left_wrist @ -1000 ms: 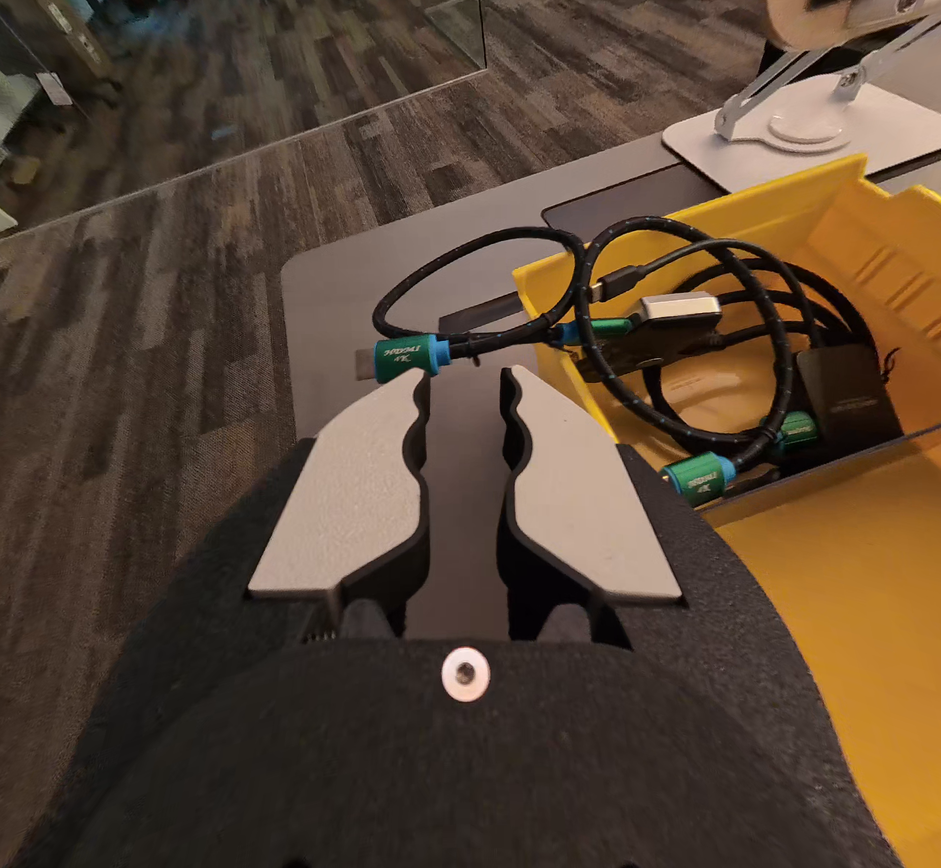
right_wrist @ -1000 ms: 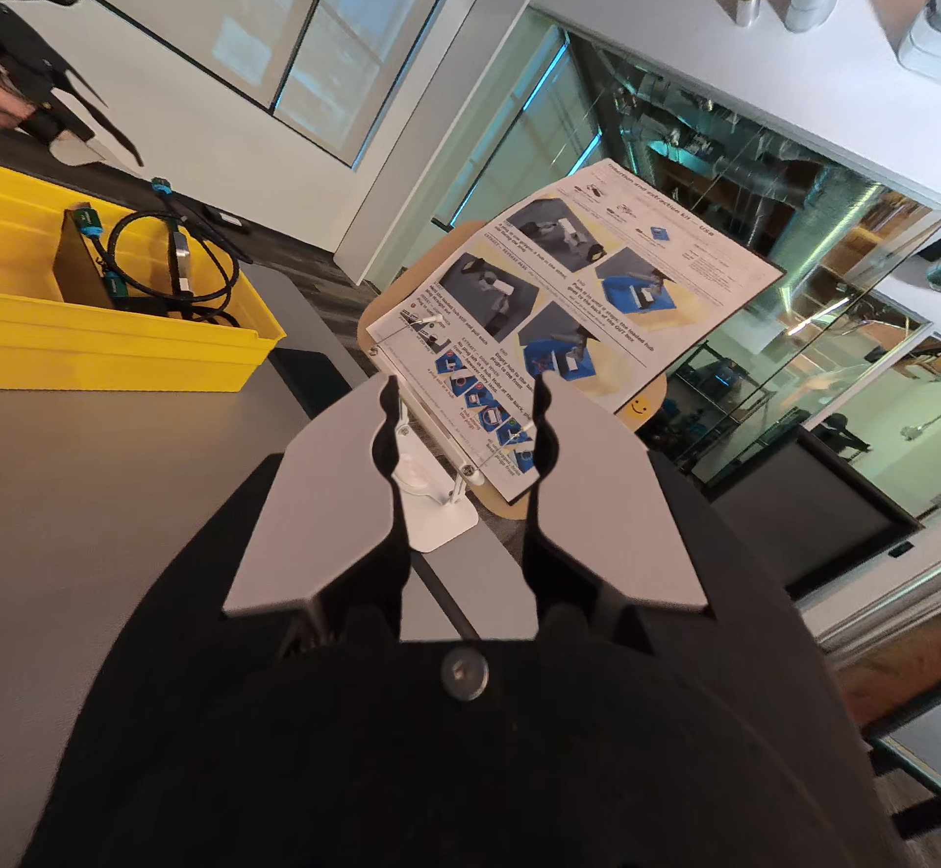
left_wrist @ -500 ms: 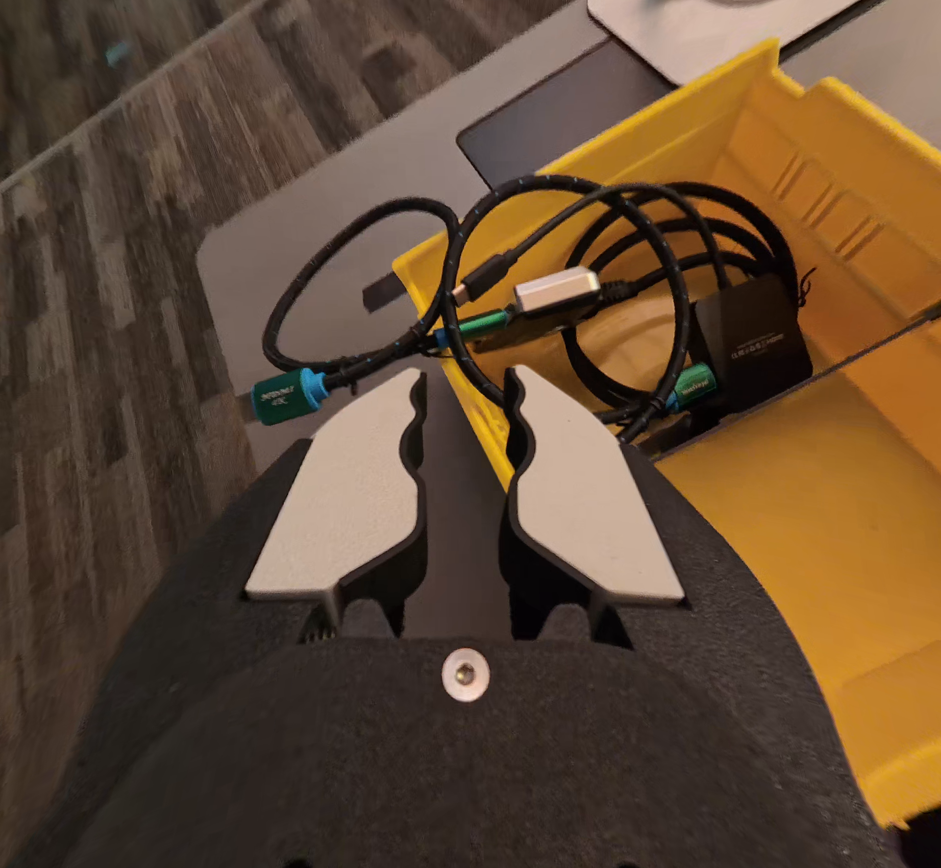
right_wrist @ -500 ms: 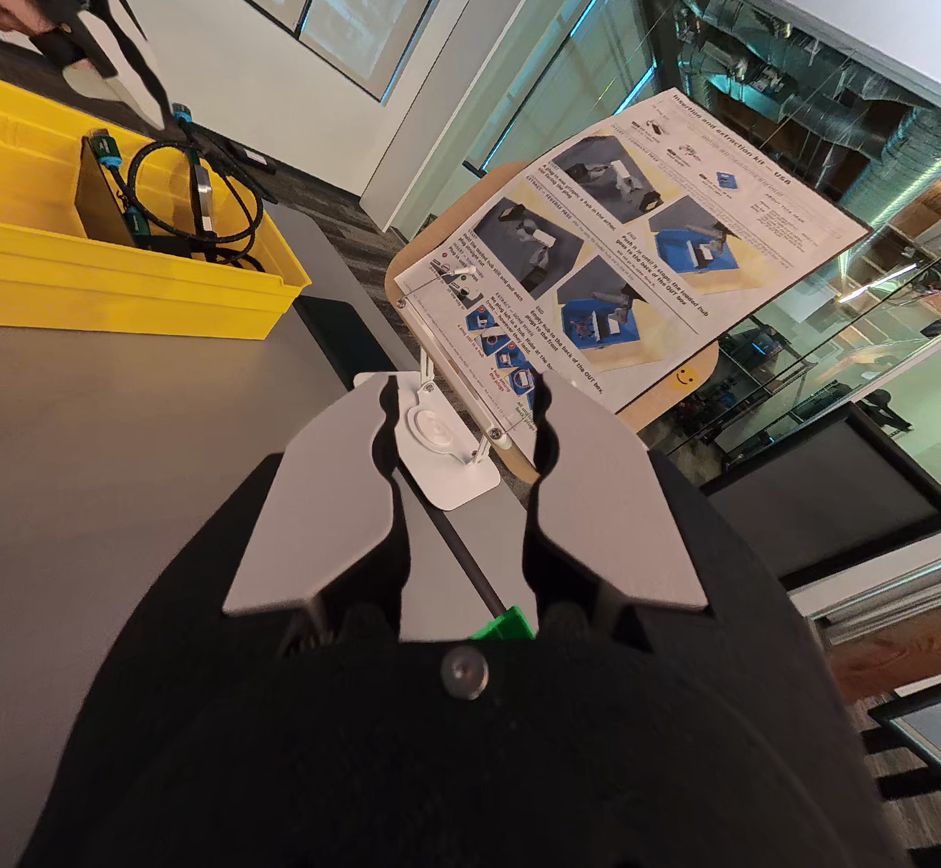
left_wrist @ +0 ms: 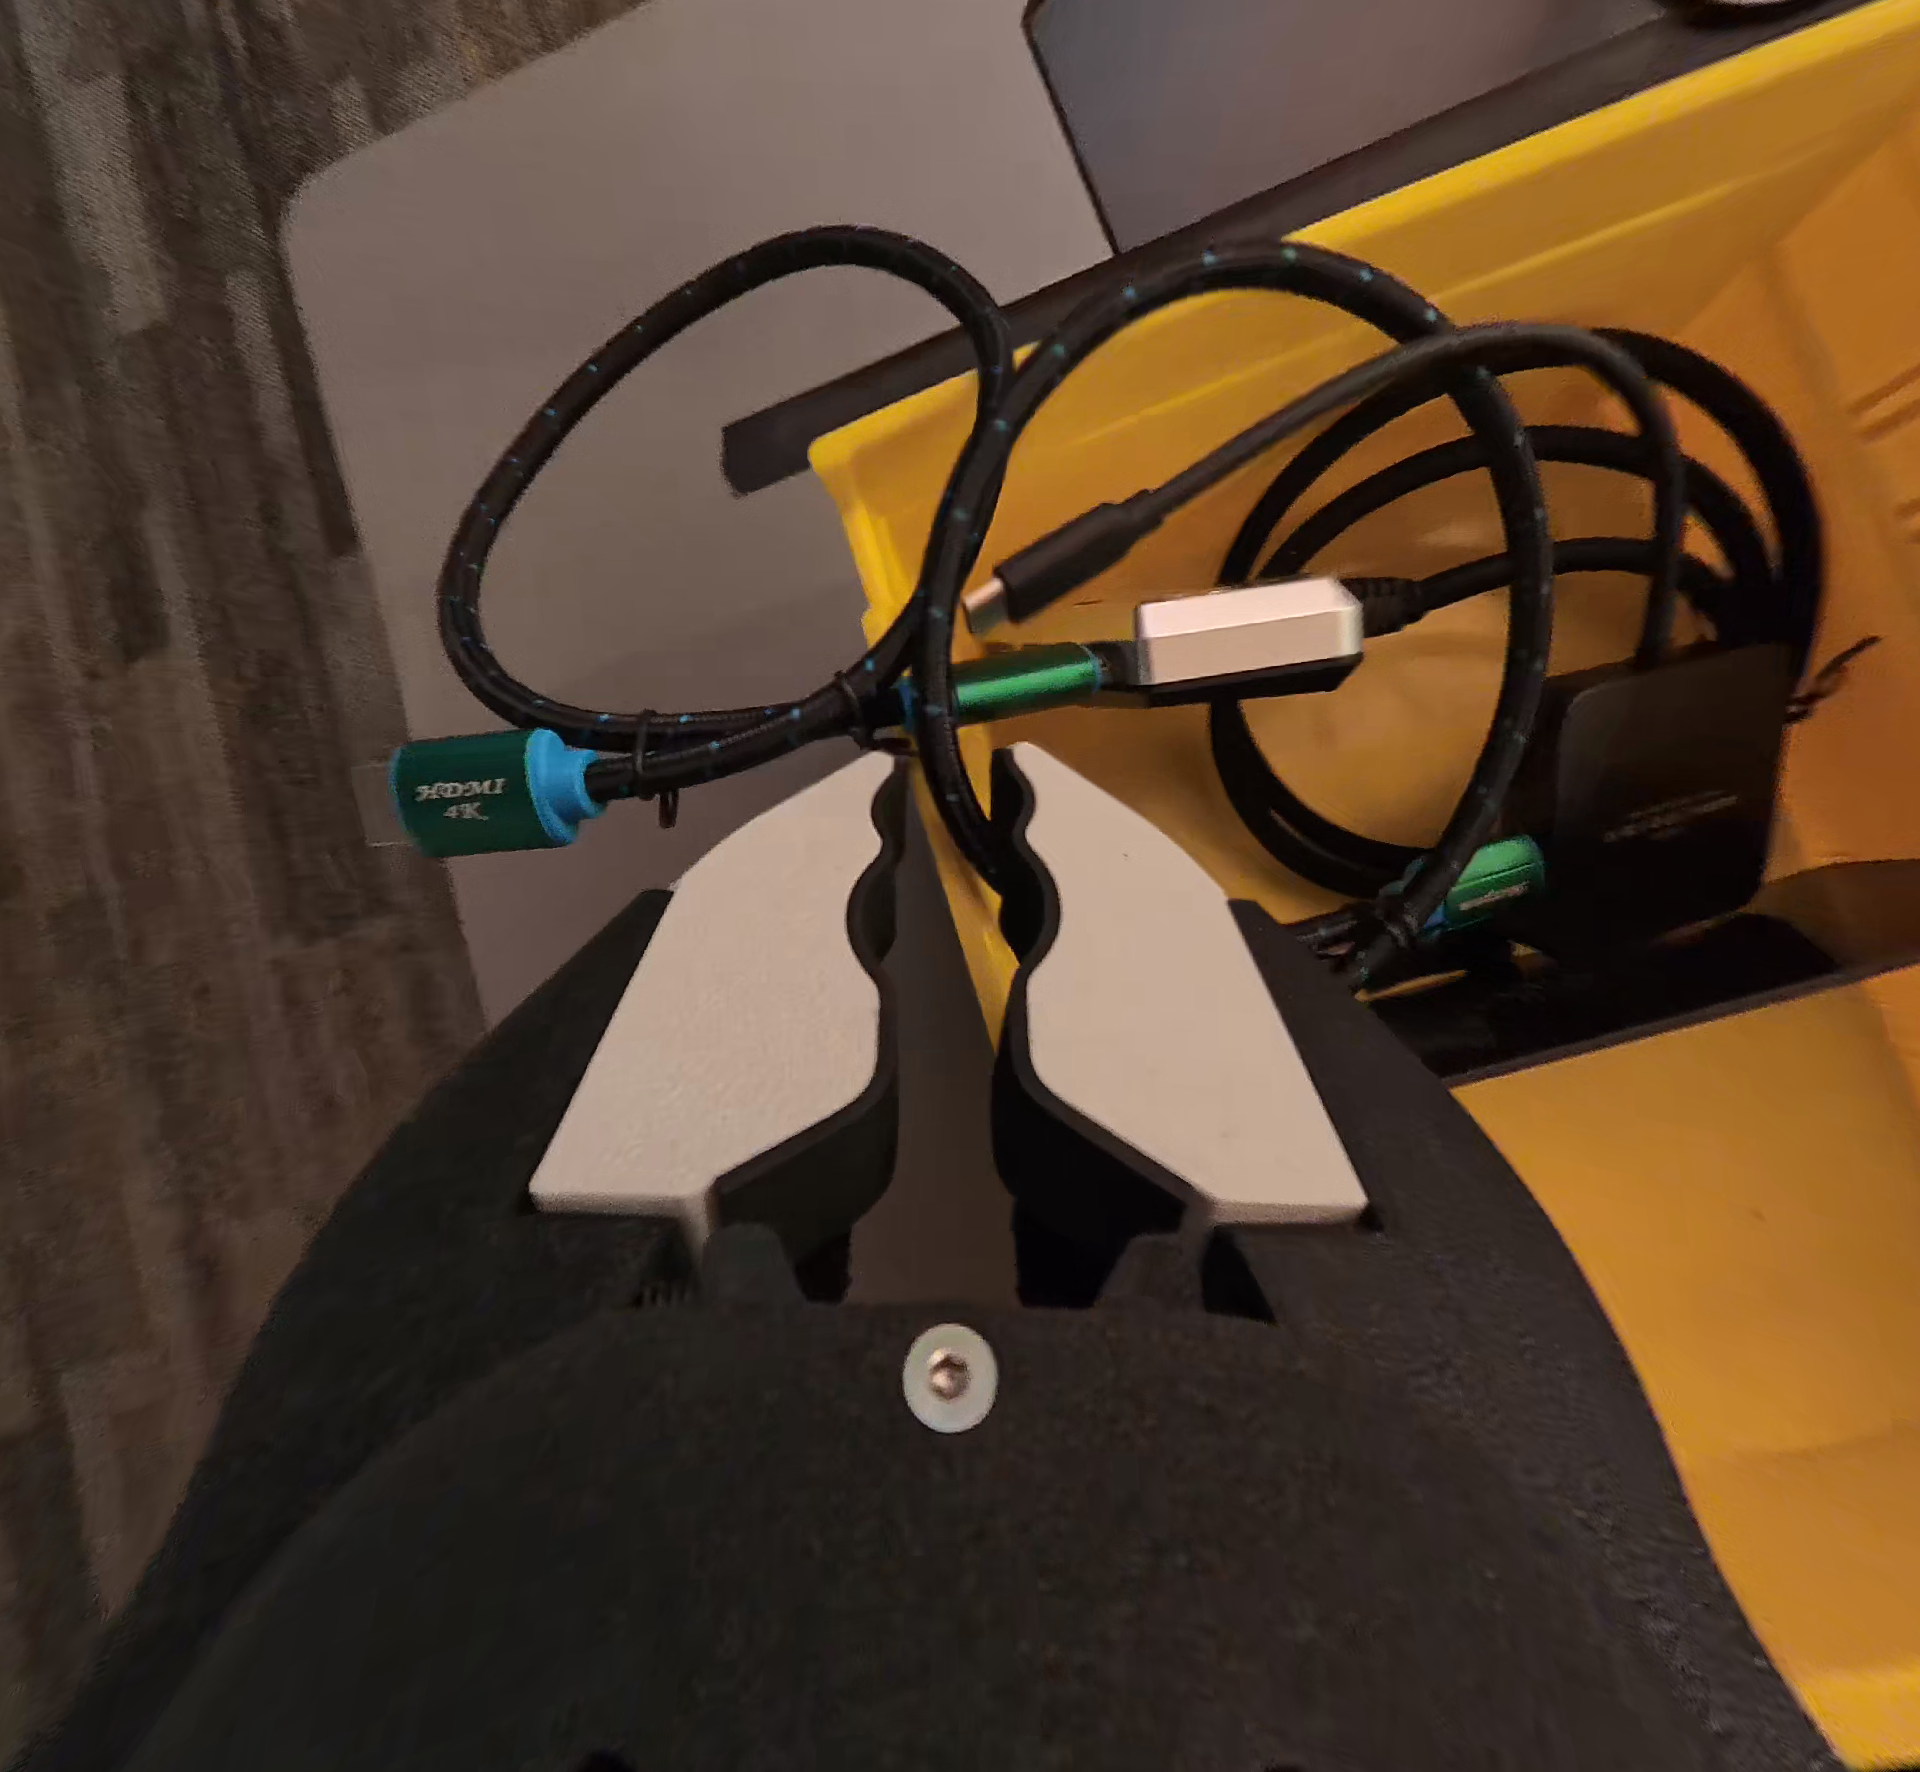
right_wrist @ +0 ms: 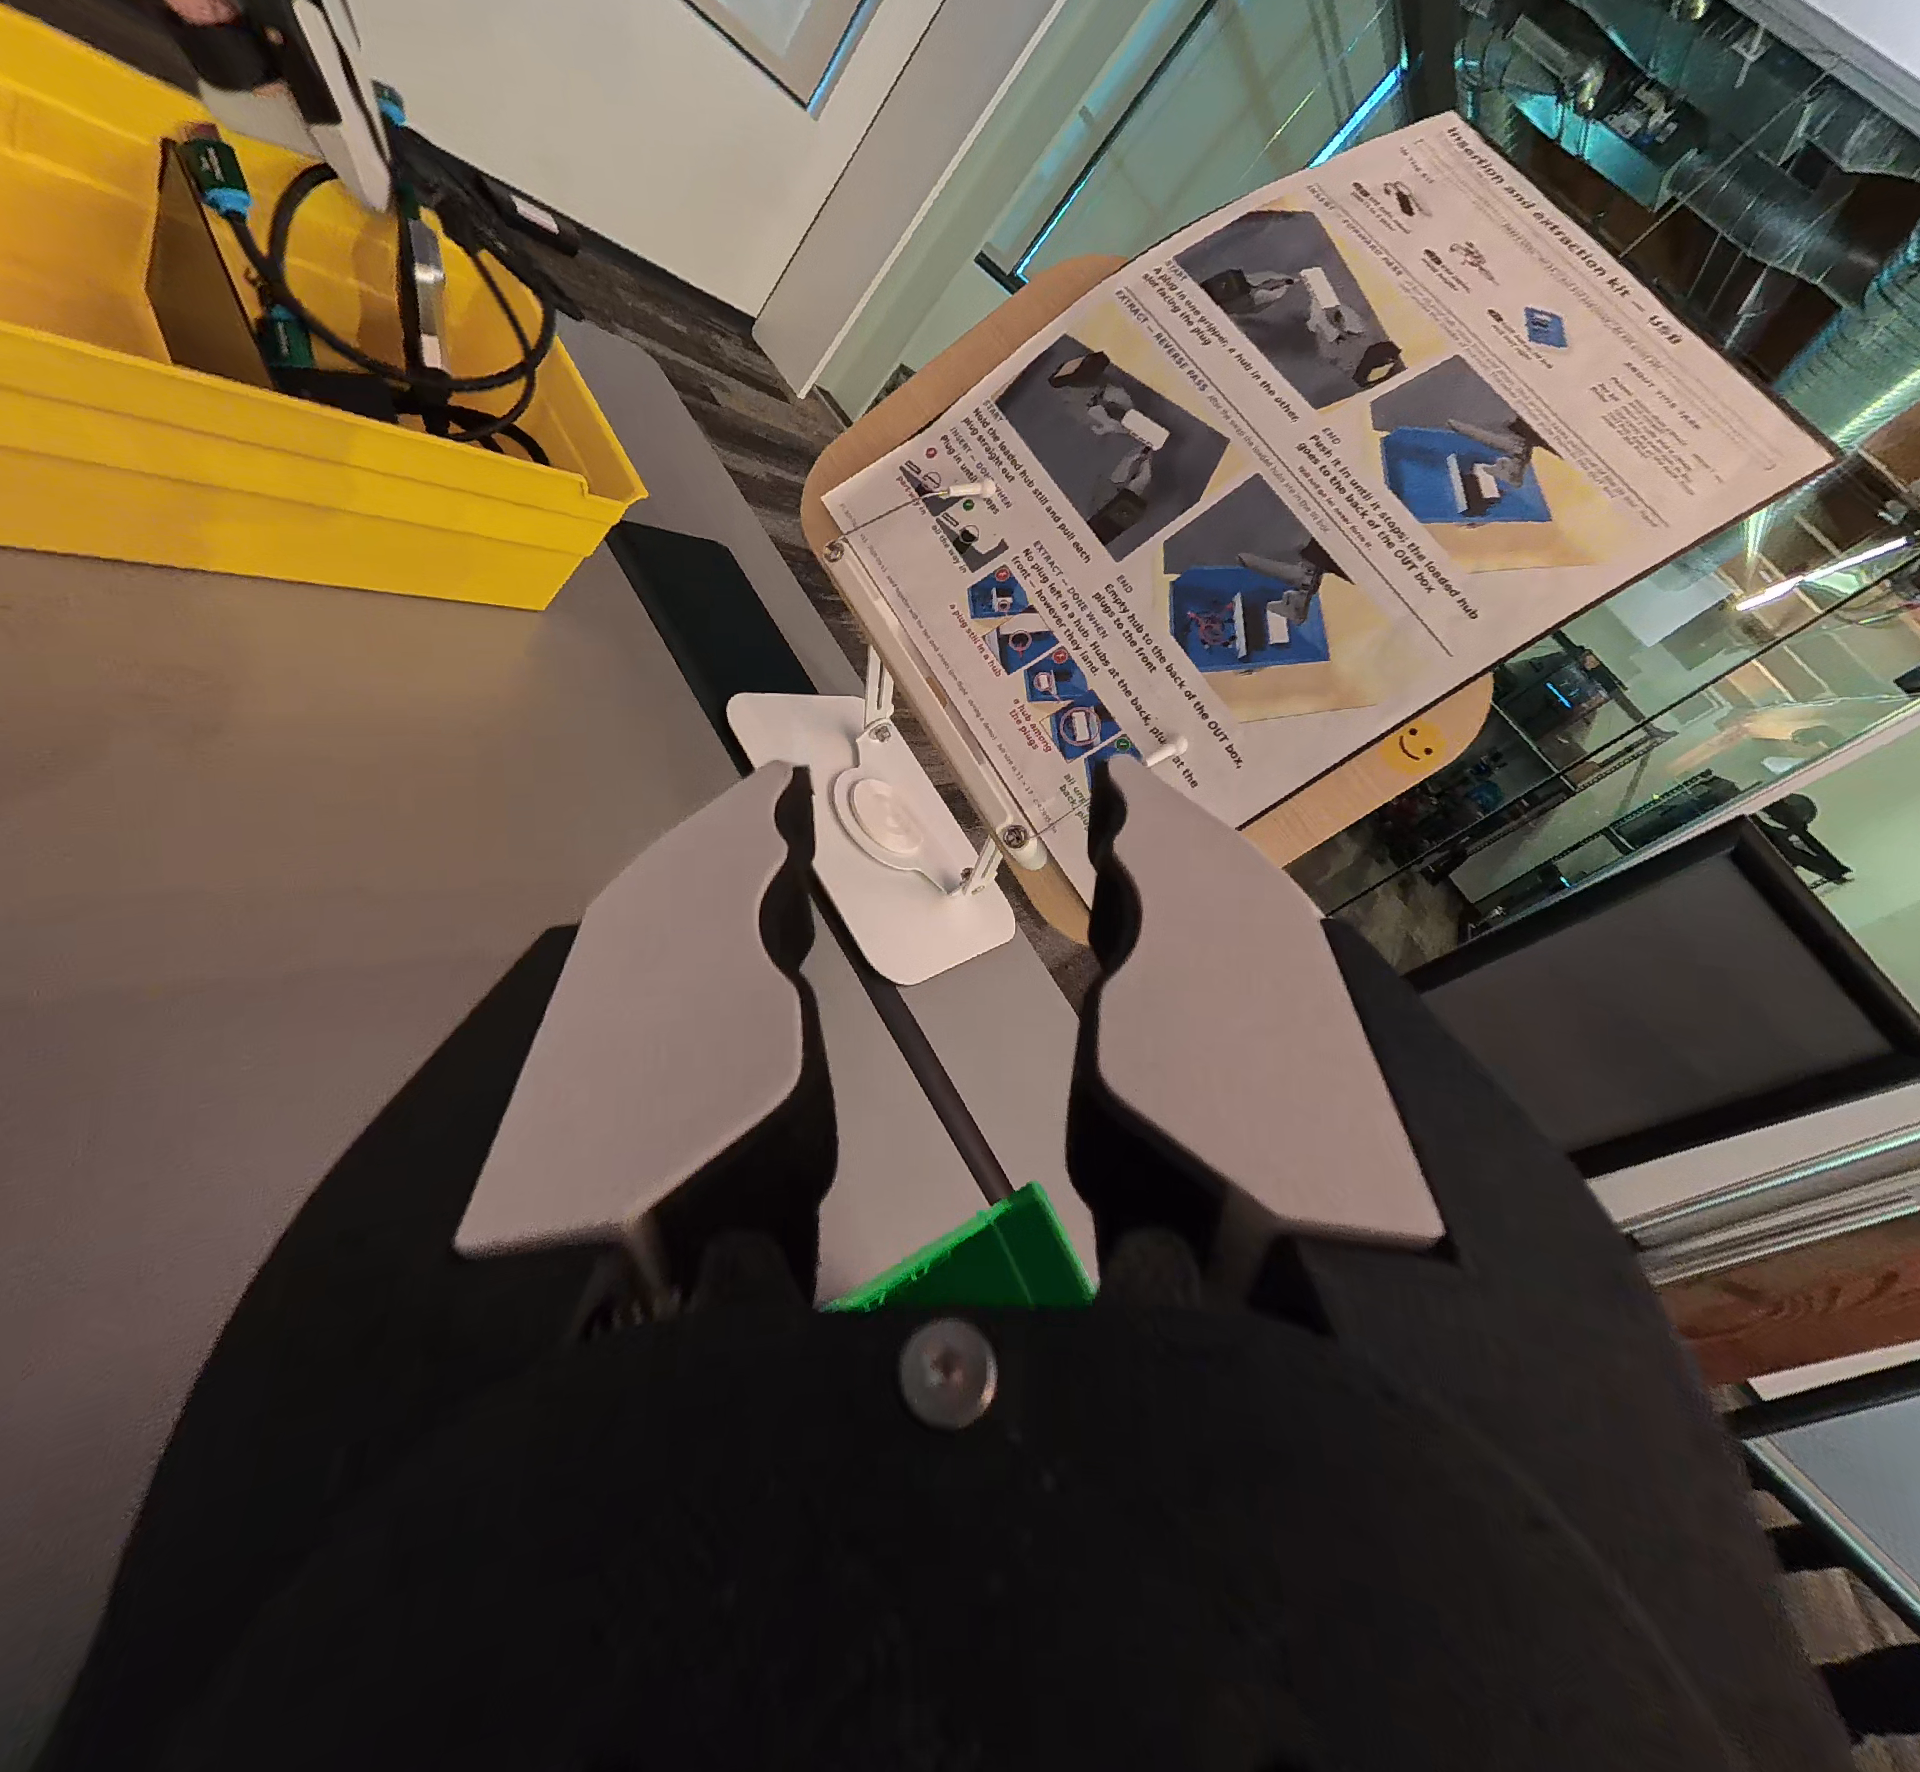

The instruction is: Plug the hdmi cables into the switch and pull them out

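- Your left gripper, jaws apart around a braided HDMI cable at the yellow bin corner, is reaching; close next.
- Switch lies inside that bin.
- Right gripper, jaws apart, waits well away.

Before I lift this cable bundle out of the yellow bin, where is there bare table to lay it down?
Free: the grey tabletop between the yellow bin and the white stand base; the bin's near compartment also shows bare. Crowded: the far compartment, where the cables, silver adapter and black switch tangle.
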